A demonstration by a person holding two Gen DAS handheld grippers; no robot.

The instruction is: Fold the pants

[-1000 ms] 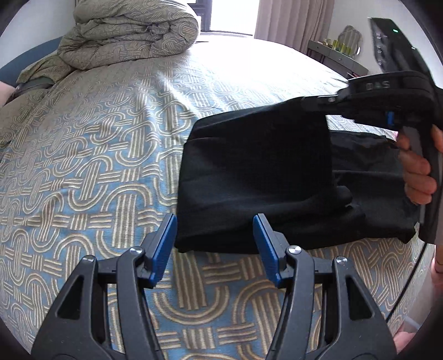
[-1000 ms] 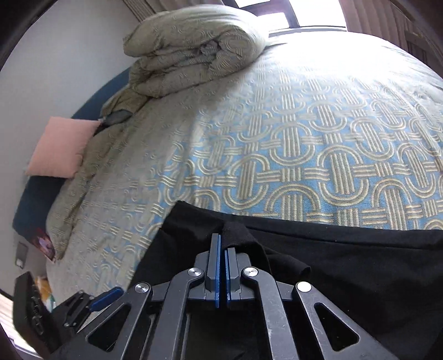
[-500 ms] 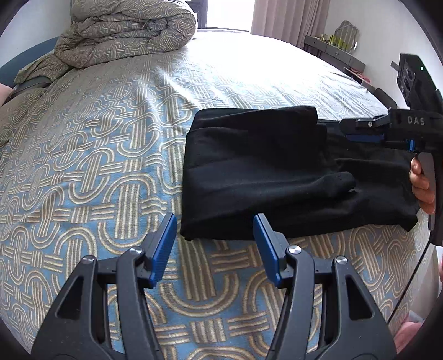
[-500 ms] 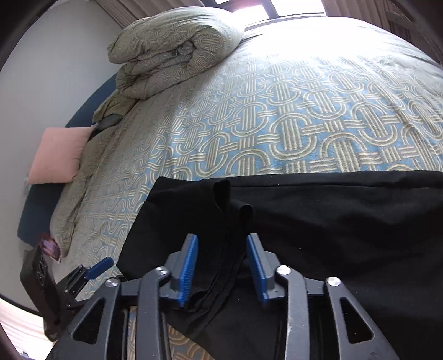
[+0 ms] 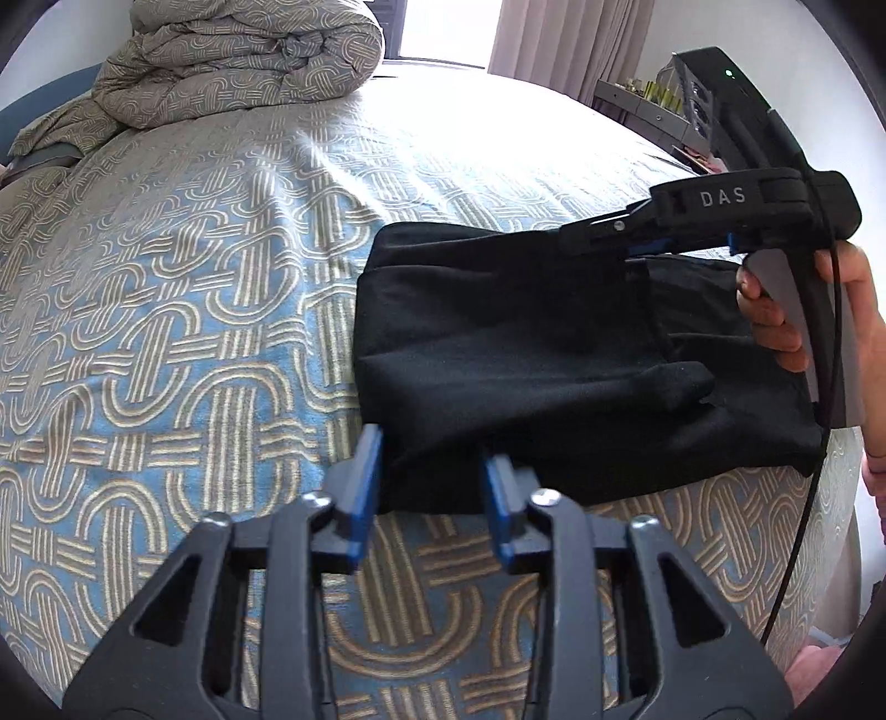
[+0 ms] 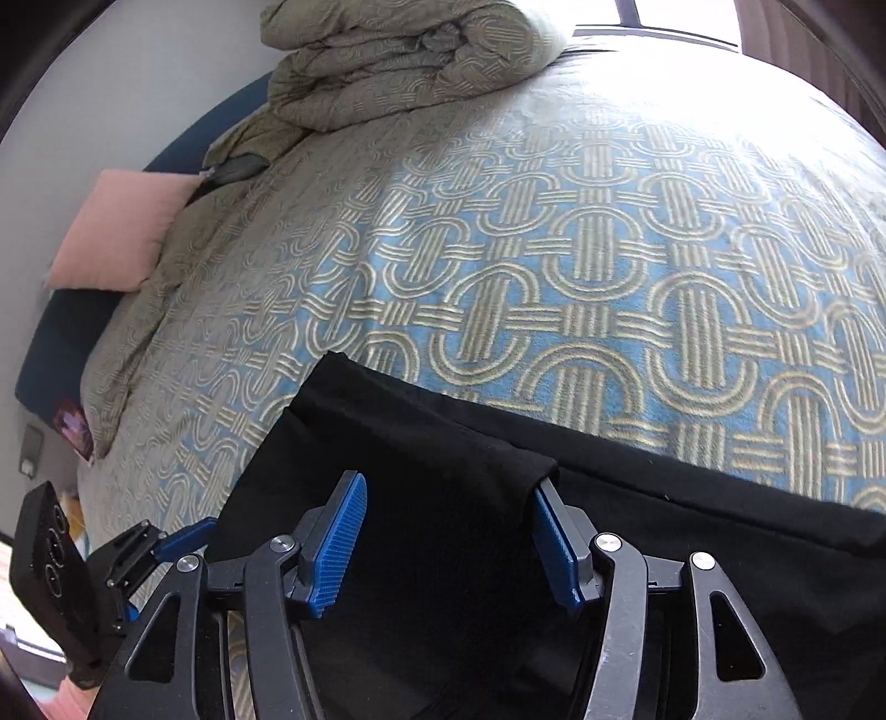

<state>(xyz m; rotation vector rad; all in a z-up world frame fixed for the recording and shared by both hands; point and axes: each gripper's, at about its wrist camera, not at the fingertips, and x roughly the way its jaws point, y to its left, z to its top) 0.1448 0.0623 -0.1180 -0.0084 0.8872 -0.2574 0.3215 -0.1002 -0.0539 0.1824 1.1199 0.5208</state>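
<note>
The black pants (image 5: pixel 526 343) lie folded on the patterned bedspread (image 5: pixel 166 332), right of centre. My left gripper (image 5: pixel 431 450) straddles their near left corner, and its jaws are closing. The corner lies between the blue pads (image 5: pixel 365 487), which still stand apart. From the right, a hand holds my right gripper (image 5: pixel 598 238) over the pants' far edge. In the right wrist view the right gripper (image 6: pixel 447 487) hovers over the pants (image 6: pixel 692 543) with its jaws opening. A folded flap edge (image 6: pixel 531 459) lies by its right pad, not pinched. The left gripper (image 6: pixel 177 540) shows at lower left.
A rolled duvet (image 5: pixel 238 61) sits at the head of the bed, with a pink pillow (image 6: pixel 122 232) beside it. A low shelf (image 5: pixel 642 99) and a curtain (image 5: pixel 559 39) stand beyond the bed's far right. A black cable (image 5: pixel 830 387) hangs from the right gripper.
The right gripper let go of the pants fold, opened wide and sank onto the fabric. The left gripper's jaws narrowed and came in around the pants' near corner.
</note>
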